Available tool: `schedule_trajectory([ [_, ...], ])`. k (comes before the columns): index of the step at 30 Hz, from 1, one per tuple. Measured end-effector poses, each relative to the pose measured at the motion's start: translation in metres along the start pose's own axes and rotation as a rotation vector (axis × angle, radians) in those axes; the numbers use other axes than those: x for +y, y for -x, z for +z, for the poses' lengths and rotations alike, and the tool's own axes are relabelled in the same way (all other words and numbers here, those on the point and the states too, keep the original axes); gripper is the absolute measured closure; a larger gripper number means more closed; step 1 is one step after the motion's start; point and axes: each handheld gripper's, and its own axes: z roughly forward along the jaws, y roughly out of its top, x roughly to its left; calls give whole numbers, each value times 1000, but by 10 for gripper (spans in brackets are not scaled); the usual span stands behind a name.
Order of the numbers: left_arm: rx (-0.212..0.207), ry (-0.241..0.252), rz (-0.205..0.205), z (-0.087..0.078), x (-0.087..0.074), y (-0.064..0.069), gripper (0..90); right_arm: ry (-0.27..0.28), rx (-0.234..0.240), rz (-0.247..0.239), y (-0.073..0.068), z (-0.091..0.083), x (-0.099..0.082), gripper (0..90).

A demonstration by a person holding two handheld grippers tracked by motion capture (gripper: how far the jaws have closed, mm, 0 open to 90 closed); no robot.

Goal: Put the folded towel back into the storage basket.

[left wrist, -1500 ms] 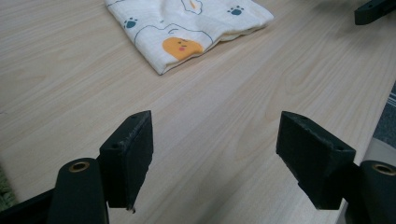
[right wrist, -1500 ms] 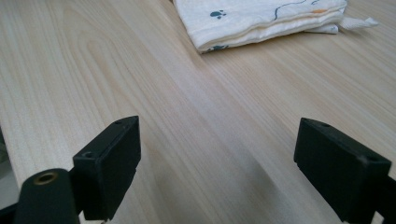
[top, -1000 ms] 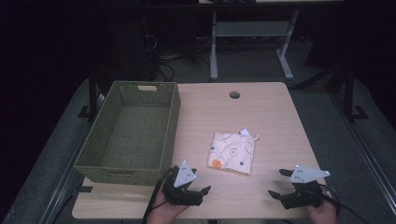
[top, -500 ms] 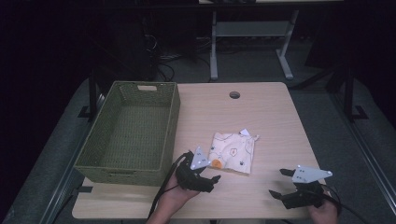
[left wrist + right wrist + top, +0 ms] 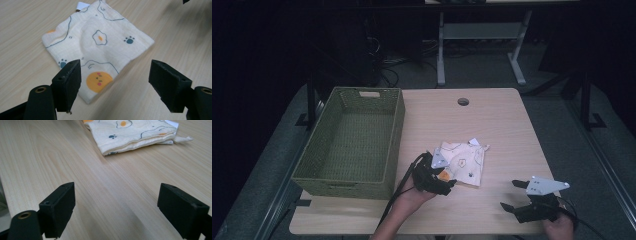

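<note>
1. Wooden table (image 5: 492,120) holds one empty green woven basket (image 5: 352,142) at left.
2. One folded printed cloth (image 5: 464,161) lies mid-table; no readable writing.
3. Left gripper (image 5: 443,184), jaws apart, straddles the cloth's near corner; right gripper (image 5: 511,195), jaws apart, sits near-right.

you see a cream cloth (image 5: 100,47) printed with fried eggs, blue paws, an orange face; green basket (image 5: 352,145); pale wood bench (image 5: 502,125).

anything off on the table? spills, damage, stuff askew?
Nothing spilled or damaged. The folded cloth lies turned at an angle to the table edges, with a white tag sticking out at its far corner. The green basket sits upright and empty. The left gripper is open at the cloth's near corner; the right gripper is open over bare wood.
</note>
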Motion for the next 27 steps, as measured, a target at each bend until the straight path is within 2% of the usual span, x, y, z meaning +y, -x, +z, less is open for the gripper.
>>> schedule_trajectory([
  [5,2,-23,10,9,9,-2,270,0,-3,0,1,0,0,141],
  [9,-5,-28,-4,17,15,-6,270,8,1,0,1,0,0,141],
  [13,-4,-63,2,28,22,-11,271,11,3,1,1,0,0,141],
  [15,-7,-68,0,34,25,-13,284,9,2,-2,1,0,0,141],
  [17,-29,-82,-18,39,29,-15,305,6,1,1,2,0,0,141],
  [27,-27,-125,-16,62,39,-22,366,17,-1,6,2,-2,-1,141],
])
